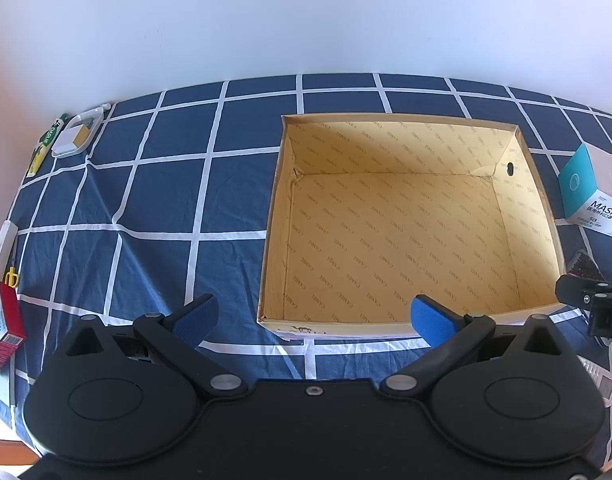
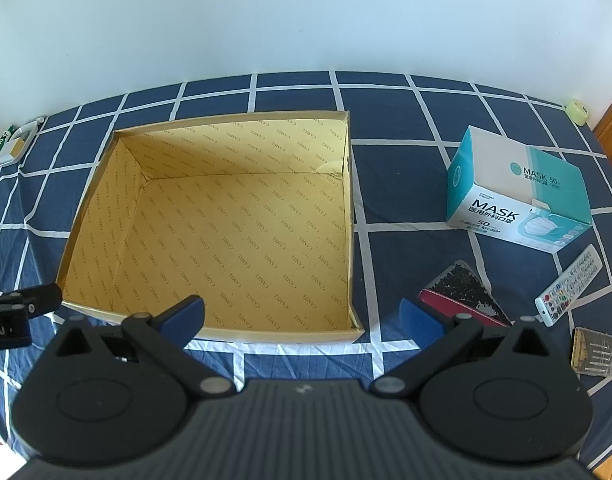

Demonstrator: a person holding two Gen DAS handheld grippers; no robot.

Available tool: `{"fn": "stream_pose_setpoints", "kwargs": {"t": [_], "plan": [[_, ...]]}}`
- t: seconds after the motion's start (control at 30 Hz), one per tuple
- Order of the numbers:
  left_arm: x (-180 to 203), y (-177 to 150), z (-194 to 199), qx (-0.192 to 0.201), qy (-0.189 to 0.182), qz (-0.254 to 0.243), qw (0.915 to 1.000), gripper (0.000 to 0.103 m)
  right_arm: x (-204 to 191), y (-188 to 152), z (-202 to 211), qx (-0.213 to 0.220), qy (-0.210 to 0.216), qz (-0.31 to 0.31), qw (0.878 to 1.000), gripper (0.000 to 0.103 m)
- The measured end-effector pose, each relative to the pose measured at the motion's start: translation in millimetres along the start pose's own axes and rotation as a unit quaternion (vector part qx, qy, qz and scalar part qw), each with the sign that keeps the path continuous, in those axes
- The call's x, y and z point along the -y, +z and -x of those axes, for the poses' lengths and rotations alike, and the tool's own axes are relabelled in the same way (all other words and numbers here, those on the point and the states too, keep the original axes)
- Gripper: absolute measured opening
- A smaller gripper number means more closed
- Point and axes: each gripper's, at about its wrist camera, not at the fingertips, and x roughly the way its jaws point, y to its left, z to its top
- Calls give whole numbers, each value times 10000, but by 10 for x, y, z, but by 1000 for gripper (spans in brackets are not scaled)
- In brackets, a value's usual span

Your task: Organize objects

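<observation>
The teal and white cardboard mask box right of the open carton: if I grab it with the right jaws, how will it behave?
The teal and white cardboard mask box probably weighs little for its bulk, since it is labelled as holding masks. Its torn-open front corner suggests the walls may cave in under a hard squeeze. It sits flat on the checked blue cloth, so it will likely slide rather than tip or roll.
</observation>
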Motion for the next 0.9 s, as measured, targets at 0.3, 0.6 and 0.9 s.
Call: {"fn": "stream_pose_setpoints", "kwargs": {"t": [0.3,0.6,0.9], "plan": [[3,0,-8,21,12,16,10000,103,-2,-3,0,6,1,7,10000,103],[-6,-8,-8,31,10,35,10000,103,-14,-5,-5,-10,-9,10,10000,103],[-11,-9,2,16,31,46,10000,103,-11,-4,-2,-2,-13,6,10000,103]]}}
